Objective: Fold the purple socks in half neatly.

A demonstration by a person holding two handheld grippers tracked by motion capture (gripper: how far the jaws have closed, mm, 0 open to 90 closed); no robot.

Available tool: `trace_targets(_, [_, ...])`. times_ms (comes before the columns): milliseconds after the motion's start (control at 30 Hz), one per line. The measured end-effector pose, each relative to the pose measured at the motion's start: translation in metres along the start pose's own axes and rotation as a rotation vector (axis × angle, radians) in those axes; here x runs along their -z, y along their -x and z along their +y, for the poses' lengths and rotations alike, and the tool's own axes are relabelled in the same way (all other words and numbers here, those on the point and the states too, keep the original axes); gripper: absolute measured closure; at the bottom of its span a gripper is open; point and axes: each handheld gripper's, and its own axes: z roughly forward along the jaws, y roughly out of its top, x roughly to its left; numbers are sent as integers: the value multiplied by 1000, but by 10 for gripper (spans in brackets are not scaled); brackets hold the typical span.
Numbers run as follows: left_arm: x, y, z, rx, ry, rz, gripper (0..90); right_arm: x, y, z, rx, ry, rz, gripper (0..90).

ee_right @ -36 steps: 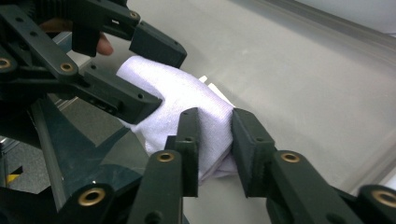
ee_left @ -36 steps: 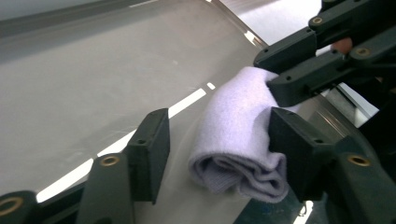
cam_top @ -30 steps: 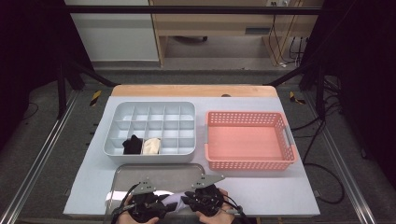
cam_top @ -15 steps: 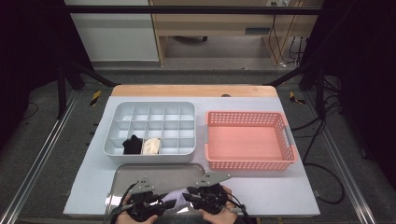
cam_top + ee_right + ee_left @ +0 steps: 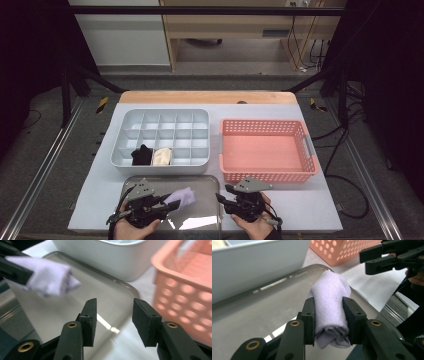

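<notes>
A rolled lilac cloth [image 5: 329, 307] sits between the pads of my left gripper [image 5: 329, 320], which is shut on it just above the metal tray [image 5: 200, 182]. In the high view the cloth [image 5: 181, 196] sticks out rightward from the left gripper [image 5: 167, 200] at the tray's front. My right gripper [image 5: 223, 196] hovers at the tray's right edge, apart from the cloth. Its jaws have just been opening, and the right gripper [image 5: 114, 321] has nothing between its pads. The lilac cloth [image 5: 48, 276] hangs off to the left in the right gripper view.
A grey compartment box [image 5: 165, 122] stands behind the tray, with a black roll [image 5: 142, 155] and a cream roll [image 5: 162, 156] in its front row. A salmon perforated basket [image 5: 267, 150] stands to its right. Both rest on a white table [image 5: 310, 200].
The right gripper let go of the cloth, opened and moved right to the tray's edge. The left gripper lifted slightly with the cloth in it.
</notes>
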Motion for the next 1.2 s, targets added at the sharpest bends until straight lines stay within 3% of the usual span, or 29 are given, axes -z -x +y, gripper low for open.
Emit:
trace_targets(300, [12,-10,15,-9,32,57,638,18,16,-8,11,-17,-86,449])
trace_targets(533, [19,-15,26,-18,51,86,637,30,32,-19,-27,-30,-156,418])
trace_targets(700, [21,-18,32,-15,56,93,636,35,41,-22,-54,-29,-180,401])
trace_targets(1200, [30,-19,60,-54,44,129,635,42,52,-30,-75,-52,-243,347])
